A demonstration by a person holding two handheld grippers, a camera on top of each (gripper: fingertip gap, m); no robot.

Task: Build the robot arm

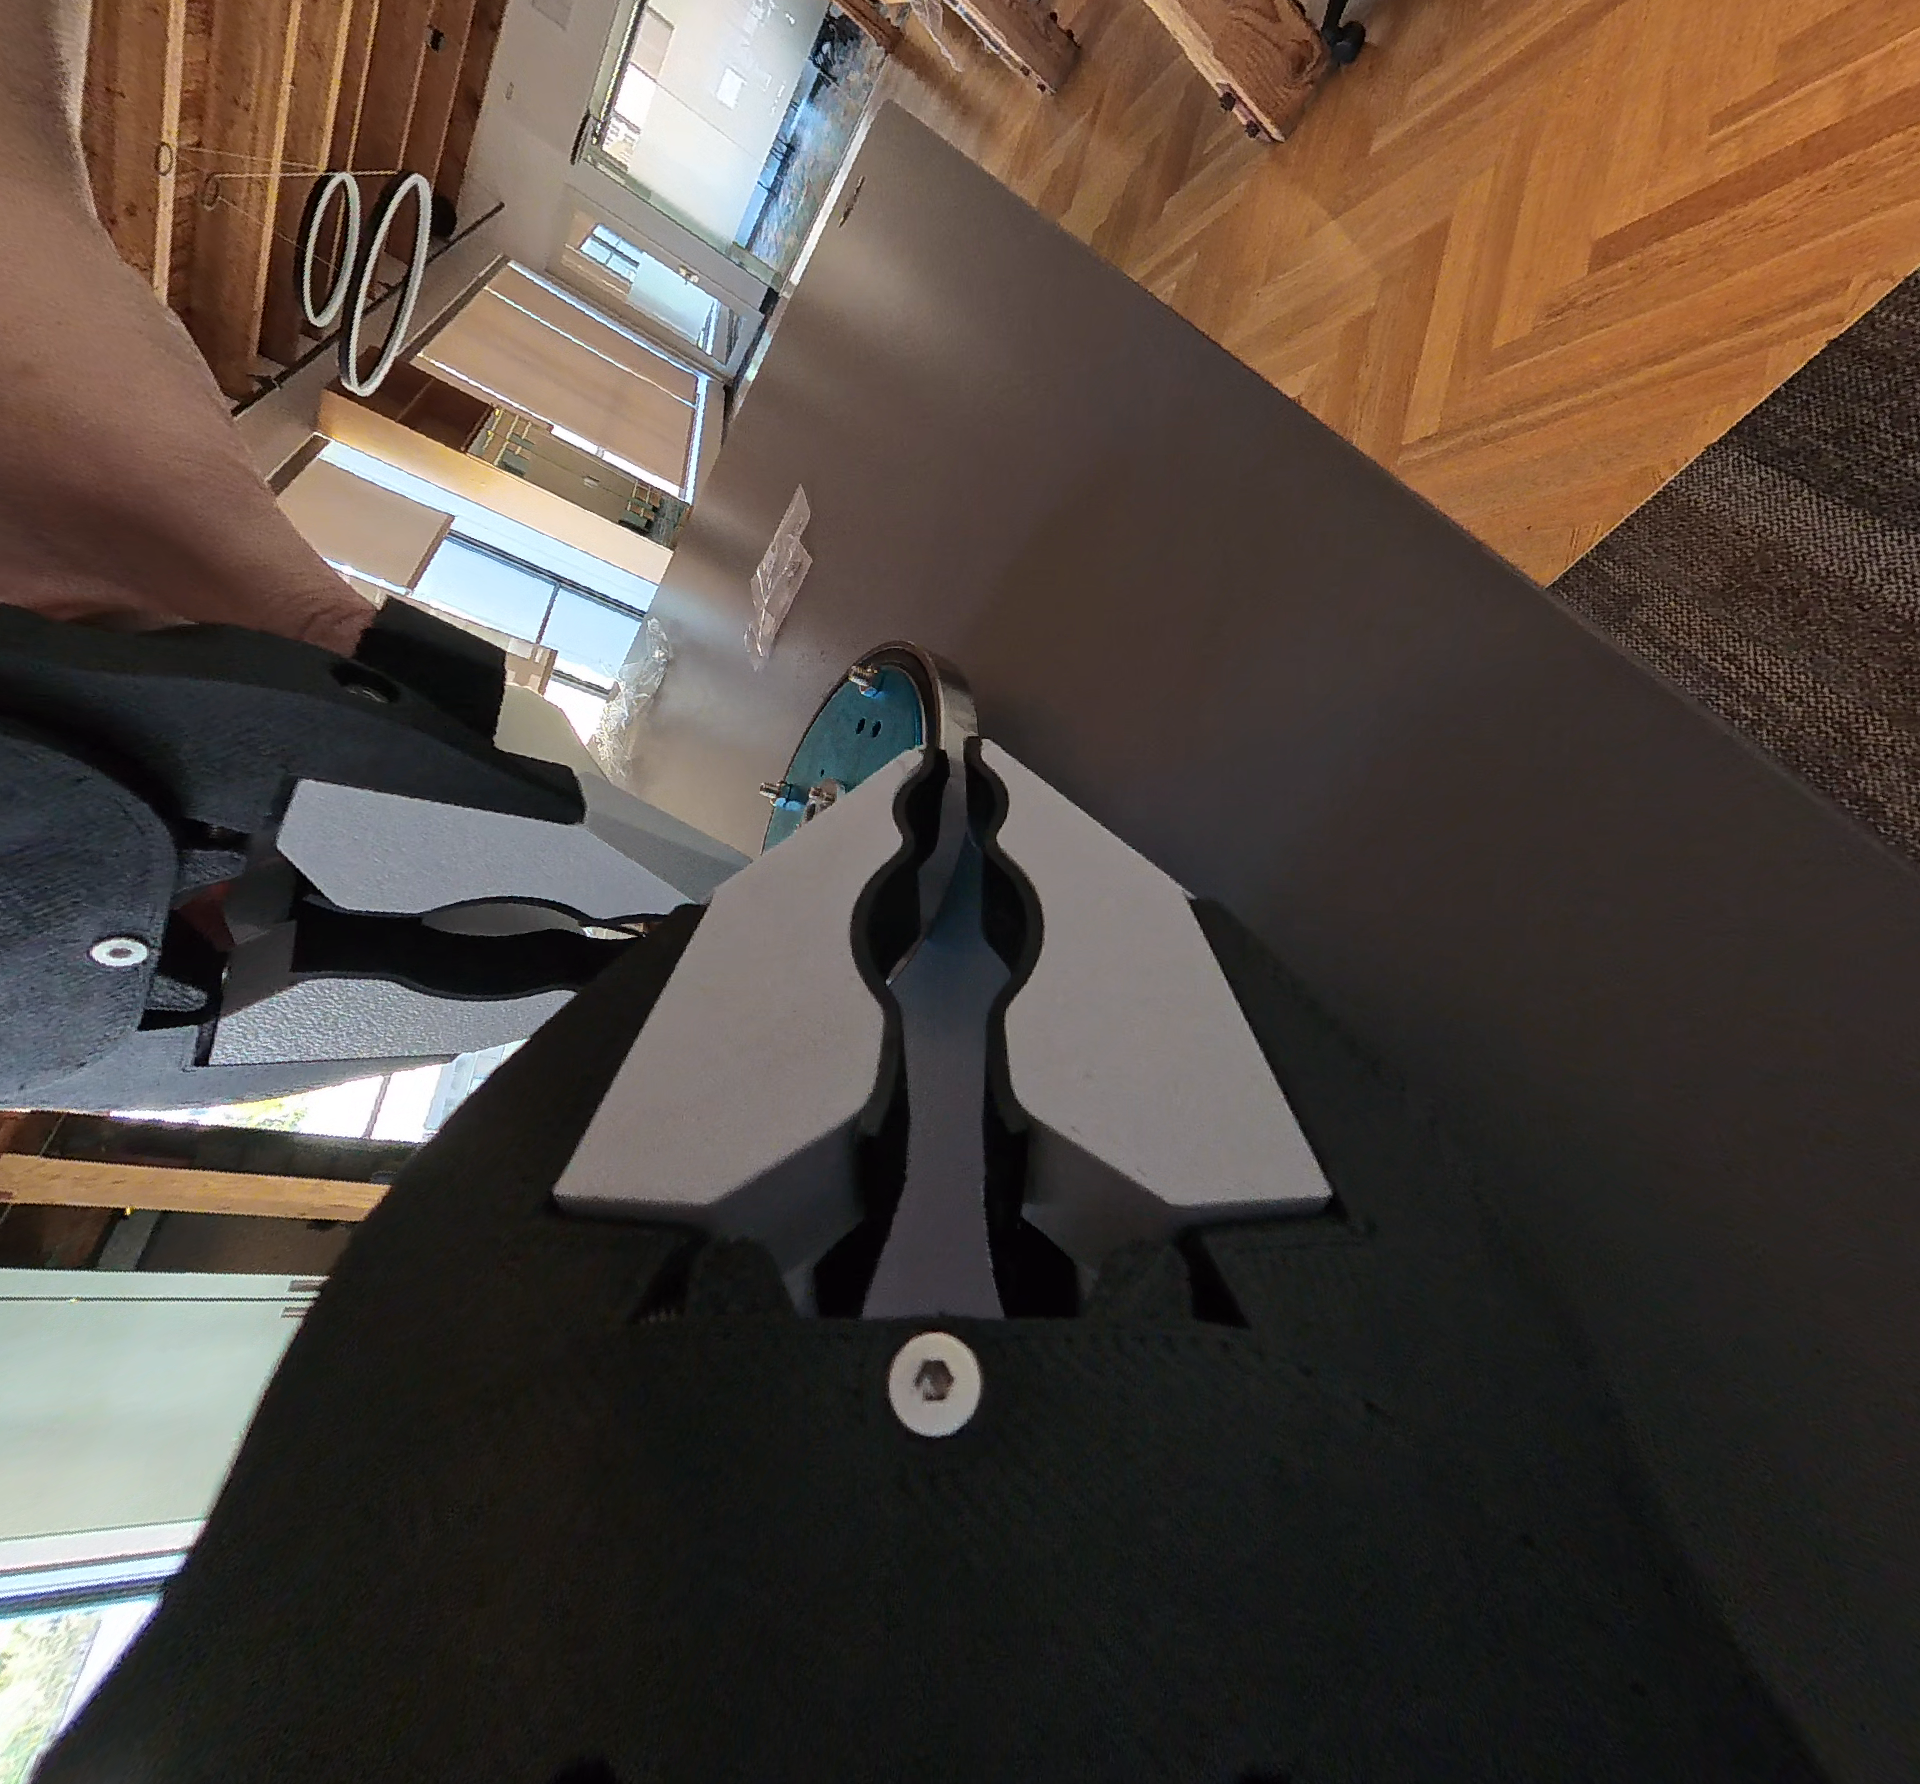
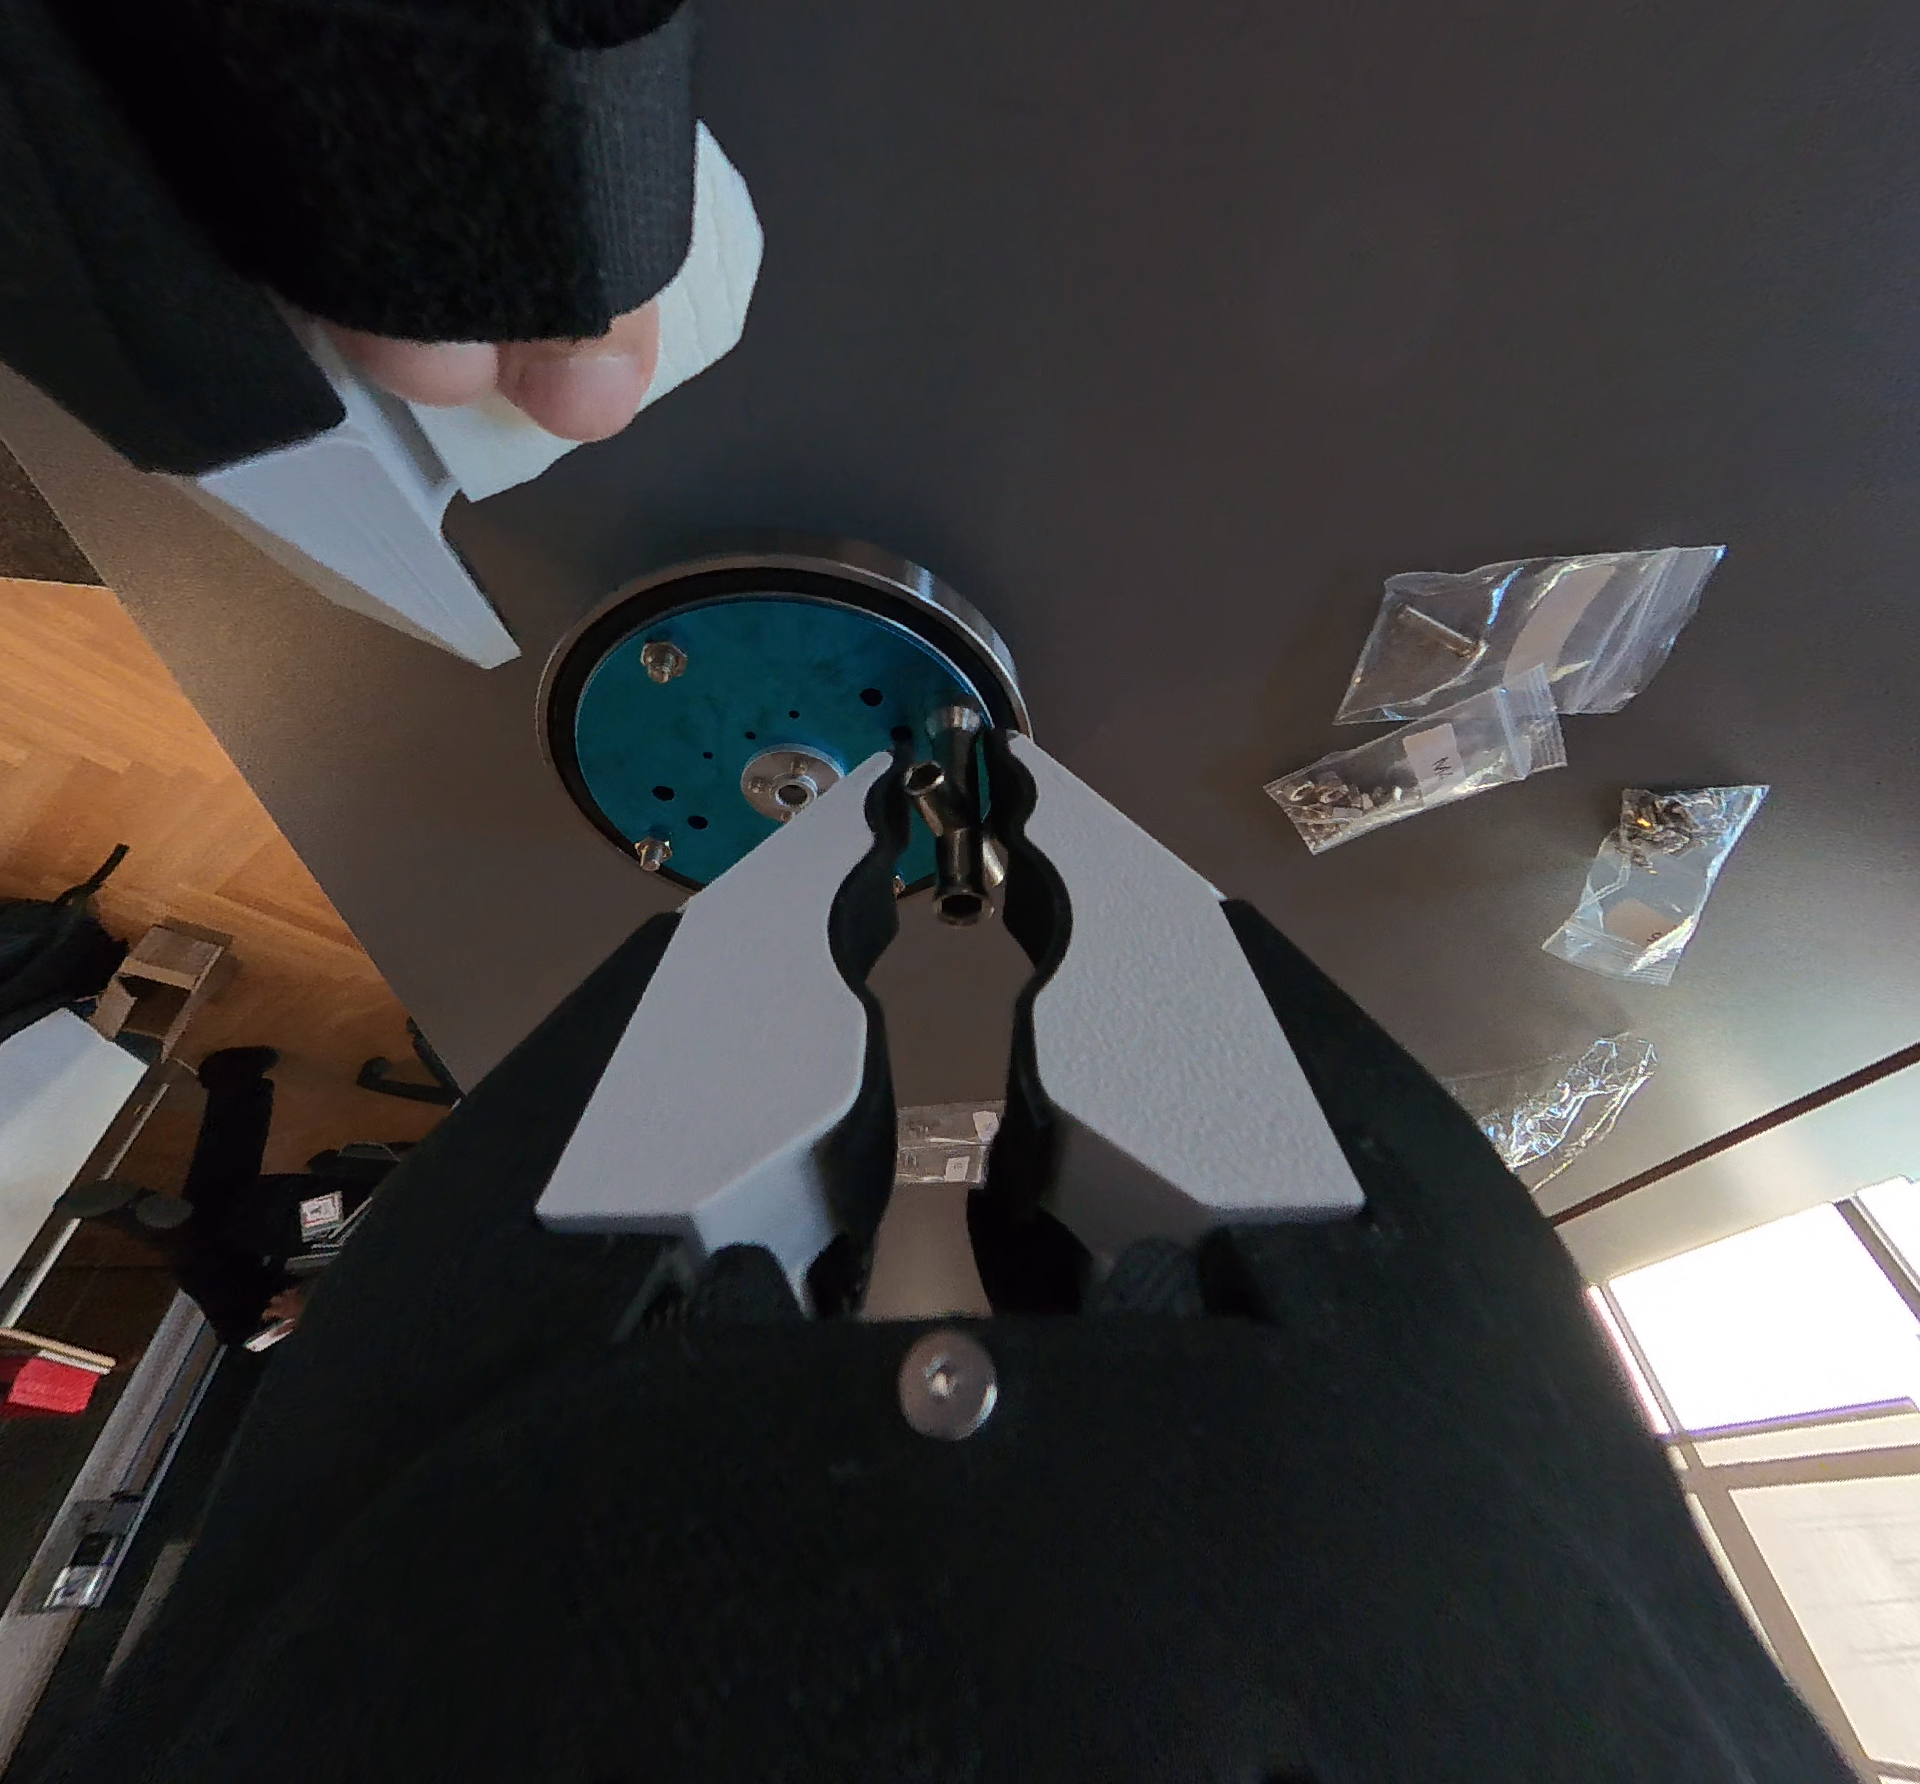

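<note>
A round disc with a blue face (image 2: pixel 707 726) and a metal rim (image 2: pixel 935 581) lies on a dark grey table (image 2: pixel 1247 280). Small screws (image 2: pixel 662 659) stand up from the blue face. My right gripper (image 2: pixel 940 752) is over the disc's near right edge, shut on a small dark metal fitting (image 2: pixel 958 830) with a flared end. My left gripper (image 1: pixel 956 758) is shut on the disc's rim (image 1: pixel 954 695). Its white finger (image 2: pixel 416 539) and the hand holding it show at the upper left of the right wrist view. The right gripper also shows in the left wrist view (image 1: pixel 623 924).
Several small clear plastic bags of hardware (image 2: pixel 1517 633) lie on the table to the right of the disc and also show in the left wrist view (image 1: pixel 779 560). The table edge (image 1: pixel 1351 446) runs beside a wooden floor and a grey carpet (image 1: pixel 1766 591). The gap from one gripper's tips to the other's is roughly 9 centimetres.
</note>
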